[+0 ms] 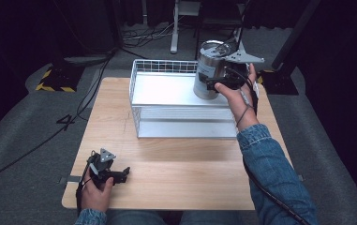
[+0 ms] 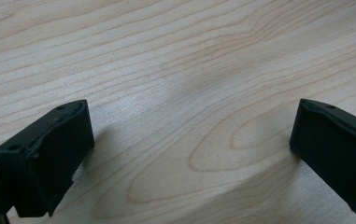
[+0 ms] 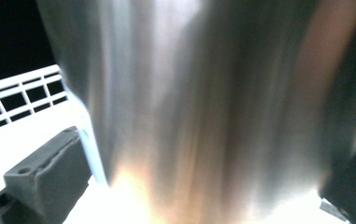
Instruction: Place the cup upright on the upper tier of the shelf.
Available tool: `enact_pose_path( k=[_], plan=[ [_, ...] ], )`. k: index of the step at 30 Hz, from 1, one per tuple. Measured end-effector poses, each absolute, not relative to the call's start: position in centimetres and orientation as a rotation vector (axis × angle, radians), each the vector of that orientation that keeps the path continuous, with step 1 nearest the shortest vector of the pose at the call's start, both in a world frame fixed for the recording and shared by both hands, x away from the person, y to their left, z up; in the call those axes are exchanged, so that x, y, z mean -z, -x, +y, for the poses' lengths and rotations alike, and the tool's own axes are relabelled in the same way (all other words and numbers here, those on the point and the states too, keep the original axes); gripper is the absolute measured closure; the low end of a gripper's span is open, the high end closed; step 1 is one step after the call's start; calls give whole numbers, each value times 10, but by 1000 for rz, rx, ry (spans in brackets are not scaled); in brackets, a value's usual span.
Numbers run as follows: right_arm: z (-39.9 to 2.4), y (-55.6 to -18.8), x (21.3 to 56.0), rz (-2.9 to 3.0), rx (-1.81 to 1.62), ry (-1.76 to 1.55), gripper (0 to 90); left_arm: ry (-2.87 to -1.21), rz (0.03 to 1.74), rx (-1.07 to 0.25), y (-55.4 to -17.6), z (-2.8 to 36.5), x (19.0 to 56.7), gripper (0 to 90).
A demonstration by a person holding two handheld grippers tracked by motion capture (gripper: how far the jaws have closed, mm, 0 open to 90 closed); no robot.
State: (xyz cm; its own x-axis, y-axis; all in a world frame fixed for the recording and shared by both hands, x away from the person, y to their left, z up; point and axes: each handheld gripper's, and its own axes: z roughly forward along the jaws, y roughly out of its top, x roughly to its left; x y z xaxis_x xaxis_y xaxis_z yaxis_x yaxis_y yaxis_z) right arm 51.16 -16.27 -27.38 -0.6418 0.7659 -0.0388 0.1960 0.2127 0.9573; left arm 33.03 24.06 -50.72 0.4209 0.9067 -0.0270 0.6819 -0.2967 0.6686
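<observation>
- Your right gripper [image 1: 212, 83] sits in the upper right of the high view, over the right end of the white wire basket [image 1: 162, 65]
- The steel canister [image 1: 210, 70] is right at that gripper, upright, hanging over the basket's right part; whether its base touches the basket floor, cannot tell
- In the right gripper view the canister [image 3: 203, 102] takes the centre of the frame from top to bottom, blurred, very close to the camera
- Right jaws are spread wide, one on each side of the canister: one at lower left of that view, the other at the lower right edge
- Lower-left jaw stands just beside the canister wall with a thin bright strip between them; the lower-right one is dark against the wall, contact there cannot be told
- So the canister is between the jaws, with no visible pinch on the left side
- Basket [image 3: 17, 93] mesh shows at the left edge of the right gripper view, behind the canister
- Your left gripper [image 1: 120, 174] is at the lower left of the high view, low over the wooden table [image 1: 176, 164], well apart from the basket and canister
- Left gripper view: jaws spread wide, at lower left and right edge, bare wood grain [image 2: 185, 93] between them, holding nothing
</observation>
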Motion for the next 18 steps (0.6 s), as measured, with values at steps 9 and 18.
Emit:
enact_pose_path(
  k=[9,18],
  plan=[
    [-167,-509,272,1940,-1471,-874,0,-2080,1333,-478,-331,241,507,0],
    [-179,-495,269,1945,-1485,-864,0,-2076,1334,-476,-332,240,507,0]
  ],
)
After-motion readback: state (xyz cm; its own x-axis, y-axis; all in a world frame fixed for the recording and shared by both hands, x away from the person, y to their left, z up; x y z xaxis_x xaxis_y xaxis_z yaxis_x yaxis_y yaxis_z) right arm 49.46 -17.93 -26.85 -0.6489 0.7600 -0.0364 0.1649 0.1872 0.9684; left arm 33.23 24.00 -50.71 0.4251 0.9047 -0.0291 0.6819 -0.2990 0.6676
